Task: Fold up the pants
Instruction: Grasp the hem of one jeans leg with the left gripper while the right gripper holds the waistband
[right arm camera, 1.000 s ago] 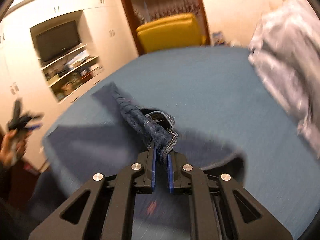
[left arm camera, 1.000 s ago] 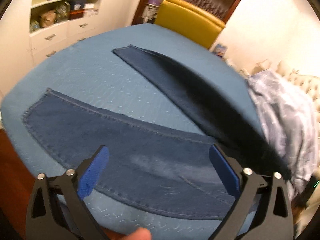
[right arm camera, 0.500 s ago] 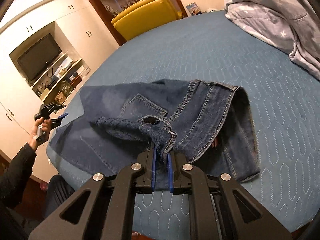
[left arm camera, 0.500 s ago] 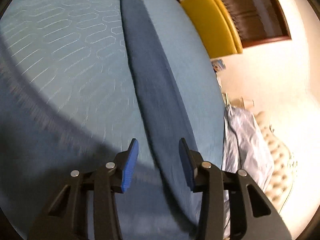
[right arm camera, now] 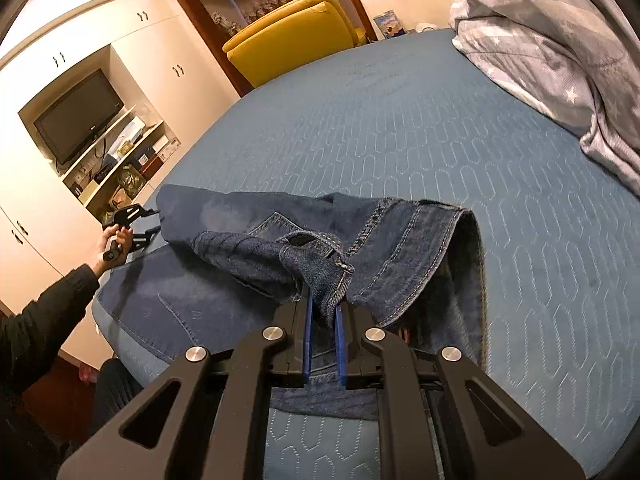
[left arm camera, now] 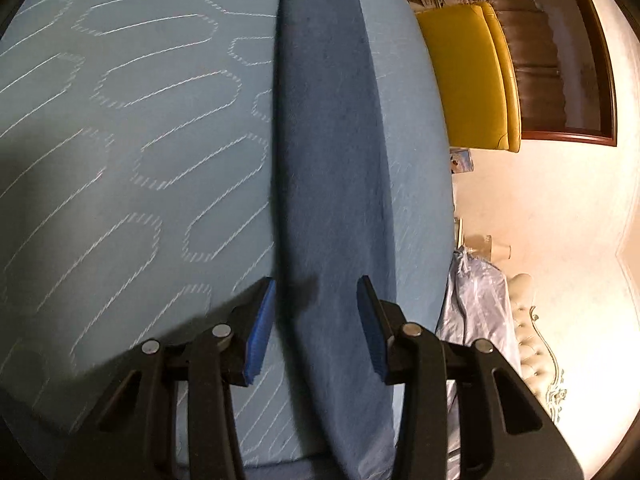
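**Right claw pinches the waistband, left claw straddles a leg**

Right claw (right arm camera: 322, 330) is clamped nearly closed on a bunched corner of the jeans (right arm camera: 400, 248), right at the waistband, and the denim rises straight out from between its blue pads. Ahead of this claw the waist end is doubled over on the bed (right arm camera: 400, 128), the stitched band curling off to its right and a back pocket showing just beyond its tips. The rest of the jeans spreads away to its left, toward the bed's near edge.

Over there, the left claw (right arm camera: 138, 226), small in the right wrist view, sits in the person's hand (right arm camera: 112, 242) at the far left tip of the denim, a dark sleeve (right arm camera: 44, 320) behind it.

From its own camera, the left claw (left arm camera: 316, 320) has just been closing and now stands part open. One trouser leg (left arm camera: 328, 140) runs straight ahead between its fingers and away up the bed; the left pad is at the leg's edge, the right pad over the cloth. Whether either pad presses on the denim I cannot tell. A yellow chair (left arm camera: 468, 76) sits beyond the bed to this claw's right, with a grey quilt (left arm camera: 476, 304) nearer.
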